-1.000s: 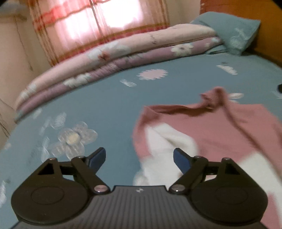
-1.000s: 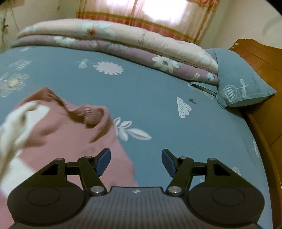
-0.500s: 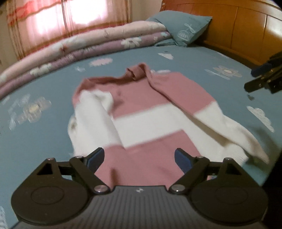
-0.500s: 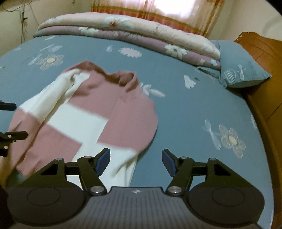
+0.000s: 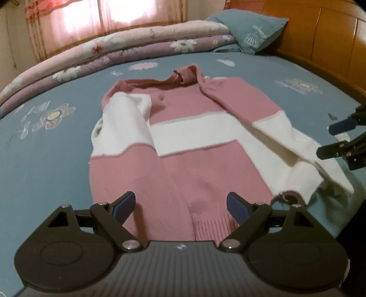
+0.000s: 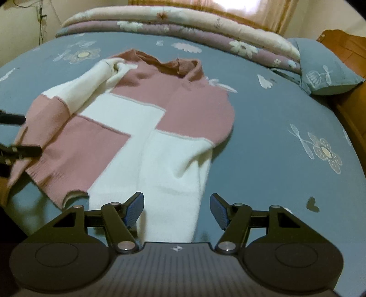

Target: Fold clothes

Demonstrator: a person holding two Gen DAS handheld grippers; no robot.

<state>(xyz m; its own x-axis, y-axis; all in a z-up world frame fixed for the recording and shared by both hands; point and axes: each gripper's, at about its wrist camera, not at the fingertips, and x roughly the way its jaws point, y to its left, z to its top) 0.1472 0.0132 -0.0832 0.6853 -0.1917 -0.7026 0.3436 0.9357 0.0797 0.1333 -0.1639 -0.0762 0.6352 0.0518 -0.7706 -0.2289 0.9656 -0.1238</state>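
Note:
A pink and white banded sweater [image 5: 183, 137] [image 6: 137, 118] lies flat on the blue flowered bed sheet [image 5: 45, 160], collar toward the far side. One sleeve is laid down along its left side; the other runs out to the right, ending in white. My left gripper [image 5: 180, 205] is open above the ribbed pink hem, with nothing between its pads. My right gripper [image 6: 177, 208] is open over the end of the white sleeve [image 6: 173, 187], not gripping it. Each gripper shows at the edge of the other's view: the right gripper [image 5: 338, 139] and the left gripper [image 6: 20, 134].
A folded pink and purple quilt [image 5: 114, 52] lies along the far side of the bed. A blue pillow [image 5: 251, 29] leans against the wooden headboard [image 5: 331, 45] at the right. A lit curtain [image 5: 103, 20] hangs behind. Bare sheet [image 6: 286, 137] surrounds the sweater.
Both grippers have drawn back from the collar end toward the hem, so the whole sweater has come into view. Both have stayed open and empty.

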